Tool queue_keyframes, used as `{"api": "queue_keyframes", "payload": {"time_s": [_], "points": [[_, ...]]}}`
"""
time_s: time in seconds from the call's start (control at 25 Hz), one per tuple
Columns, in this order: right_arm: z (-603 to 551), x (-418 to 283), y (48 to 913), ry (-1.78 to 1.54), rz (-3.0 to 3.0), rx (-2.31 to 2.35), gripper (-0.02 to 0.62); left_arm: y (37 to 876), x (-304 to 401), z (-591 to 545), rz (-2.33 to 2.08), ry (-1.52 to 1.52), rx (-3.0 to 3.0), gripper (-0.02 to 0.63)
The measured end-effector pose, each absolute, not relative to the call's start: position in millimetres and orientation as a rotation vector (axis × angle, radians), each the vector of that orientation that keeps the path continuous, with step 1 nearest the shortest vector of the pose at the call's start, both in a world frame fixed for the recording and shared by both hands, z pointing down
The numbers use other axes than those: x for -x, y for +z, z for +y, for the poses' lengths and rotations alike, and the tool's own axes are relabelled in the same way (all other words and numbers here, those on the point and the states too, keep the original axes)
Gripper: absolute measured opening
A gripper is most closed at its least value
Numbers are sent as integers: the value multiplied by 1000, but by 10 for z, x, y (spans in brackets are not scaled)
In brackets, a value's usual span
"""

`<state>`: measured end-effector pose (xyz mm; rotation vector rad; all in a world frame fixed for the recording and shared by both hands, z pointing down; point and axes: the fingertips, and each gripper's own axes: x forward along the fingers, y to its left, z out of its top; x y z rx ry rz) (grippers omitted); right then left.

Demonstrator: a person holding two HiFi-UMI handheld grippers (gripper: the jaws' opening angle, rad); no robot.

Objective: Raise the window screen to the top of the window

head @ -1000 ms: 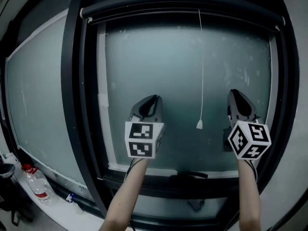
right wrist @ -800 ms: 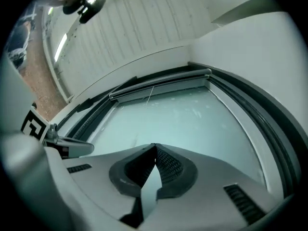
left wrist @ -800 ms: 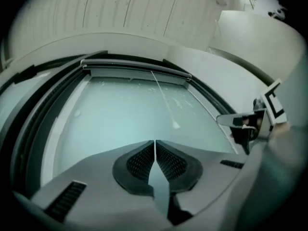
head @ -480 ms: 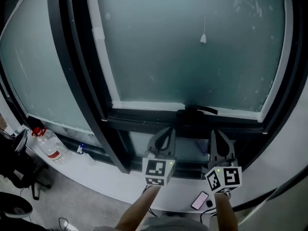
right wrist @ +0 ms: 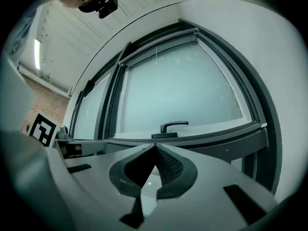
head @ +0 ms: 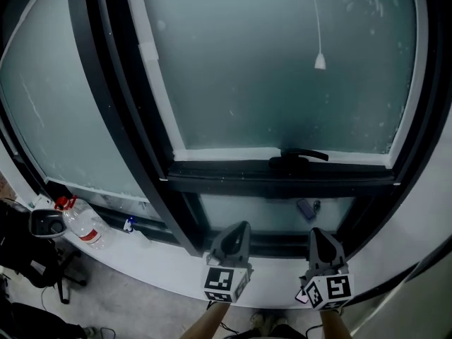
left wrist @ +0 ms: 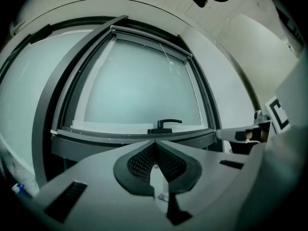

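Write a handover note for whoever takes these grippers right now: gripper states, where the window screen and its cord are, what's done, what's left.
Left gripper: shut, empty, held low below the window frame.
Right gripper: shut, empty, beside it at about the same height.
Pull cord: hangs free in front of the glass, well above both grippers; neither touches it.
Screen: appears rolled up at the top of the window; the glass below looks uncovered.
Done: the raise seems complete.
Left: check the screen is fully up; probably nothing more.
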<state>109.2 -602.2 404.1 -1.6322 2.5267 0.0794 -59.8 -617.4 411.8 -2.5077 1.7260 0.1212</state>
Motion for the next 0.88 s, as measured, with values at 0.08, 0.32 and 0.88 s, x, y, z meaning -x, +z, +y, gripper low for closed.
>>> {"api": "queue_keyframes", "payload": {"time_s": [0.08,0.32,0.88], "points": [[-5905,-1064,4015,83,2528,1624,6,4091,594,-6034,1737,135,2490,3],[-5201,-1073,3982,119,2564,1581,6,4081,574,-5290,1825,189,2448,3],[-3324,-1433,3979,276,2560,1701,6,3982,345,-3550,1754,181,2495,3]]}}
